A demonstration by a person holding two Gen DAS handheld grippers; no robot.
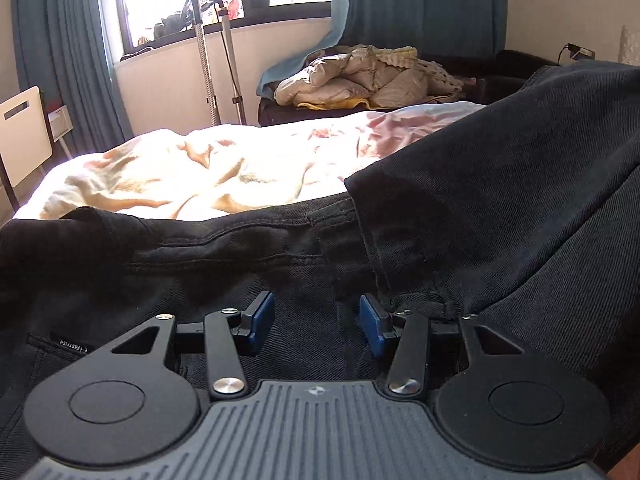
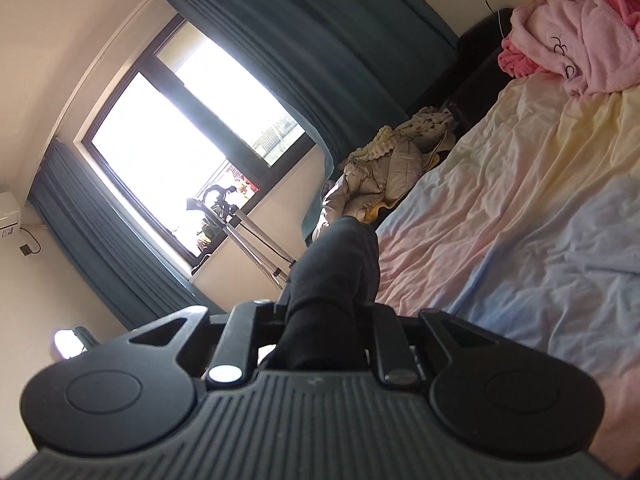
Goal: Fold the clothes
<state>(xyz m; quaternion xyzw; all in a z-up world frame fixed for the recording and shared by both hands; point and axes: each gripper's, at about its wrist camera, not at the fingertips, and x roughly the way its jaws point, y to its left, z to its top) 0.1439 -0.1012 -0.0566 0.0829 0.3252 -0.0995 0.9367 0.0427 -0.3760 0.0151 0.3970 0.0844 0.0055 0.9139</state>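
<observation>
Left wrist view: the left gripper sits low over a pair of black jeans spread on the bed. Its blue pads stand well apart, so the jaws are wide, with denim under and between them but nothing clamped. The pads appear to rest on or just above the cloth near a seam and a belt loop; contact cannot be confirmed. A second layer of the jeans rises up the right side of this view and overlaps the flat part, which suggests a fold in progress, with one end lifted across the rest. The left gripper's position is consistent with pinning or preparing to seize the lower layer while the other end is carried over.

Right wrist view: the right gripper is tilted steeply and raised above the pastel bedsheet. A bunched roll of the black fabric passes between its fingers and stands out ahead of them. The pads are hidden by the cloth, but the fingers sit close on either side of it, so the jaws are judged narrow and clamped on the jeans. Holding the end high keeps the fabric clear of the sheet for laying it down.

A pink garment lies well apart at the head of the bed.
</observation>
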